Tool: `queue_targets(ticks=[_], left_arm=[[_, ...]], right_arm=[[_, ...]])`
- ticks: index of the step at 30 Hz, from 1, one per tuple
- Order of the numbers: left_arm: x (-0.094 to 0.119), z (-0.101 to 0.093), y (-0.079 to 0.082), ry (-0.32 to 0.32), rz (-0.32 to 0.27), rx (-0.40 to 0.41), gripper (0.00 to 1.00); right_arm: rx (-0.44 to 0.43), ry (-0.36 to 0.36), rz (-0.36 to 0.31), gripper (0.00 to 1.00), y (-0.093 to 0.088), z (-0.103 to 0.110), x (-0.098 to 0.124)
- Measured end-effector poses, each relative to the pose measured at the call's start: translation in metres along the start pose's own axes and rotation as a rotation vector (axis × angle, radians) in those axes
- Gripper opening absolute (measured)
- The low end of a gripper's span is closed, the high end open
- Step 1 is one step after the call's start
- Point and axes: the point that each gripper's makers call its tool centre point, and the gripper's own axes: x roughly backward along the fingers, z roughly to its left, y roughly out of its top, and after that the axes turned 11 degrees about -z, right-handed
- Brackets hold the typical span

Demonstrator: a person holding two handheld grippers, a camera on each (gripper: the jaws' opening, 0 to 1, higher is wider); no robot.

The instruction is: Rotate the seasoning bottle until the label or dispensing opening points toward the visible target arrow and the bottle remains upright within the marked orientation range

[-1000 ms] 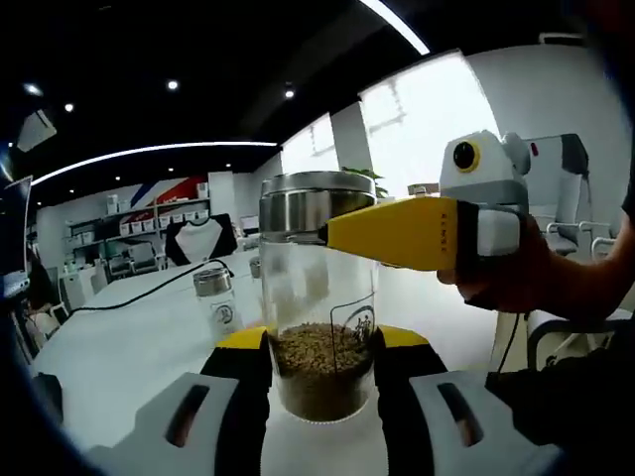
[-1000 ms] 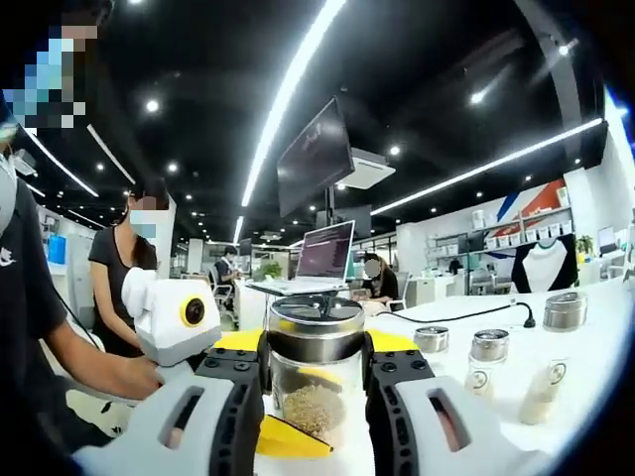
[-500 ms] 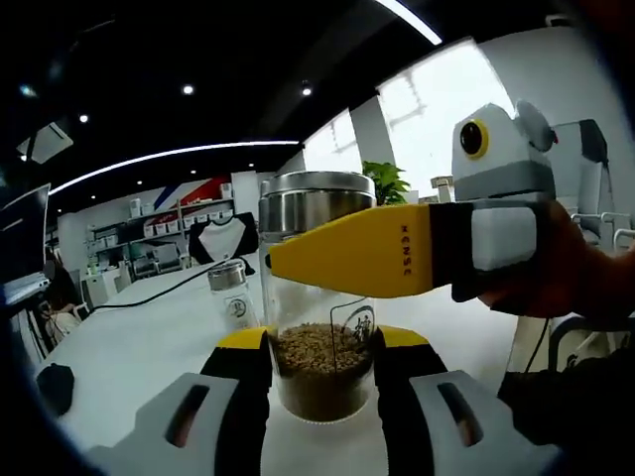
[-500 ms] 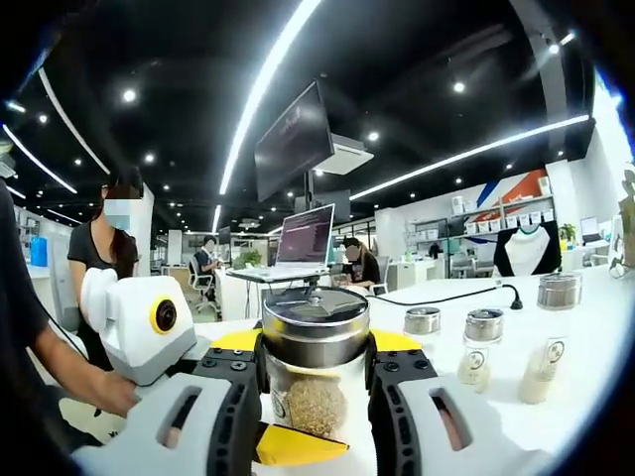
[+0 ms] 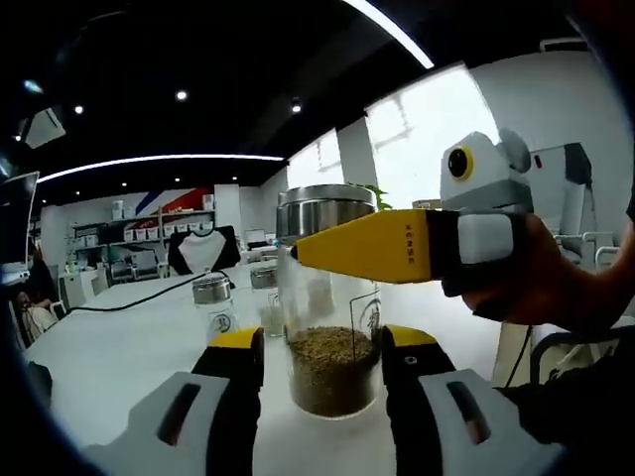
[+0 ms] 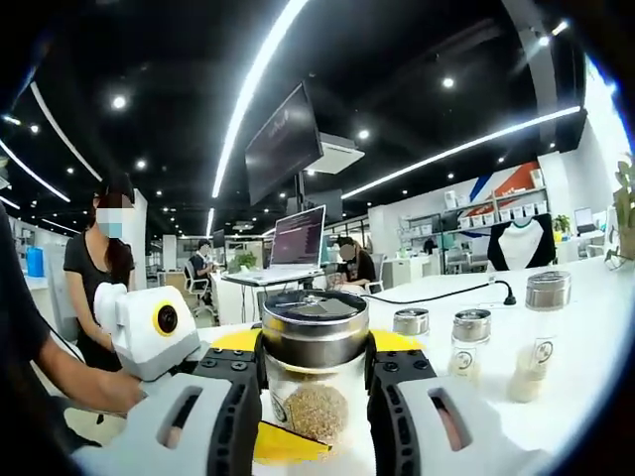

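White tabletop (image 5: pixel 119 347) carries an upright clear glass seasoning bottle (image 5: pixel 333 327) with a steel lid, a third full of brown grains. Left gripper (image 5: pixel 322 382) flanks its base, jaws just apart from the glass; right gripper (image 6: pixel 316 372) clamps the lid (image 6: pixel 315 327)

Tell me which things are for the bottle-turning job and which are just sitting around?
For the job: seasoning bottle, left gripper, right gripper shut on its metal cap.

Just sitting around: three small shaker jars, black cable, laptop, hanging screen.
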Motion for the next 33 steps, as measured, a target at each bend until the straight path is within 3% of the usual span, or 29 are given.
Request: queue_targets(ticks=[3, 8, 19, 25, 33], left_arm=[[0.001, 0.005, -0.003, -0.010, 0.012, 0.023, 0.62], [0.003, 0.006, -0.004, -0.045, 0.027, 0.018, 0.68], [0.007, 0.013, 0.000, -0.083, 0.034, 0.015, 0.86], [0.008, 0.020, -0.008, -0.088, 0.057, 0.072, 0.96], [0.010, 0.023, -0.011, -0.079, 0.071, 0.079, 0.99]], right_arm=[[0.003, 0.003, -0.004, 0.37, 0.003, -0.007, 0.004], [0.063, 0.068, 0.009, 0.38, 0.009, -0.009, 0.009], [0.124, 0.082, 0.041, 0.38, 0.019, -0.035, 0.029], [0.098, 0.046, 0.021, 0.38, 0.033, -0.060, 0.044], [0.137, 0.010, 0.052, 0.38, 0.035, -0.090, 0.063]])
